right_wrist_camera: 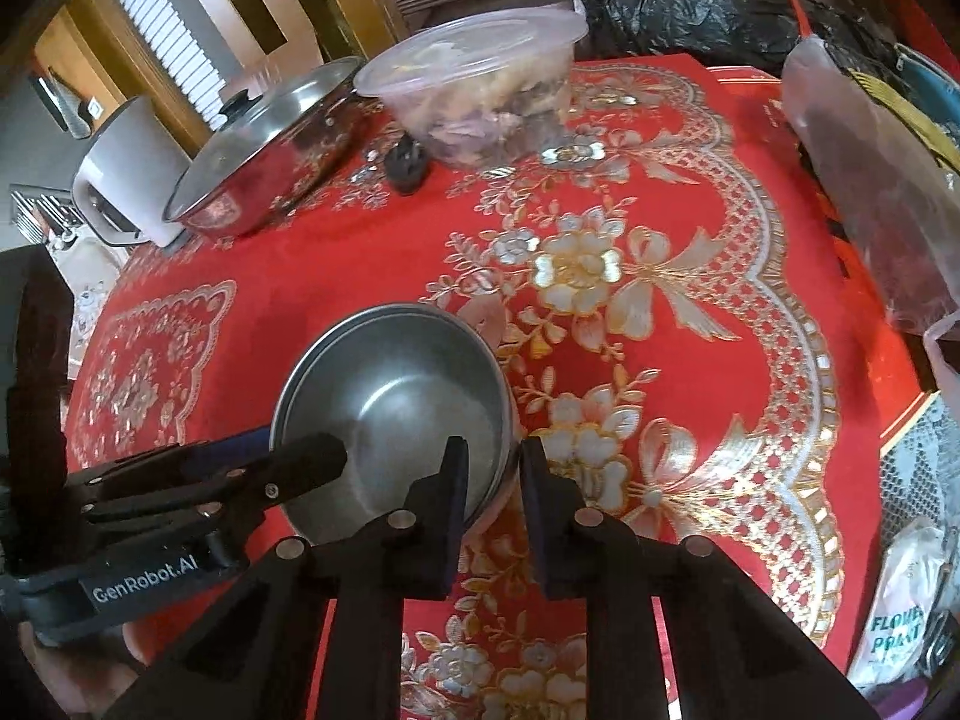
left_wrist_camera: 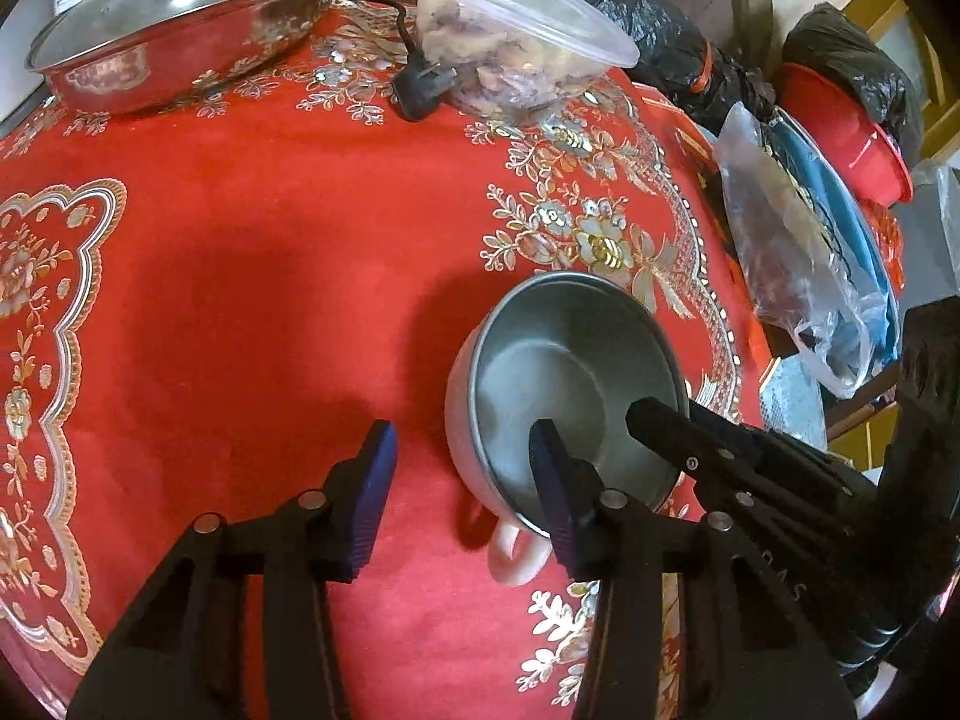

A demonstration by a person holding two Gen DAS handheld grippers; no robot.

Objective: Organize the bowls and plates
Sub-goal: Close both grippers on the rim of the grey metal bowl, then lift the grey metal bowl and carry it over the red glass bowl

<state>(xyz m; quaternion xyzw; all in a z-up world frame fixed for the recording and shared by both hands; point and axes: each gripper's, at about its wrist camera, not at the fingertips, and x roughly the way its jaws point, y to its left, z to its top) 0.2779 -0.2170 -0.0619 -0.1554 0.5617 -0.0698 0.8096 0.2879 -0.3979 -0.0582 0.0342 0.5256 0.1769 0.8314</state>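
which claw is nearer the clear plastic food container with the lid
Left, only slightly, as far as these views show. Both claws are at the metal bowl, well short of the container: the left claw open at its left rim, the right claw straddling its right rim.

Left gripper [left_wrist_camera: 462, 468]: jaws spread wide apart, both blue-padded fingers pointing forward and down, closed on nothing.
Right gripper [right_wrist_camera: 492, 480]: jaws drawn close with a narrow gap between the two pads; whether they pinch anything cannot be told.
Position: the two grippers sit side by side, tips near each other, each showing in the other's view.
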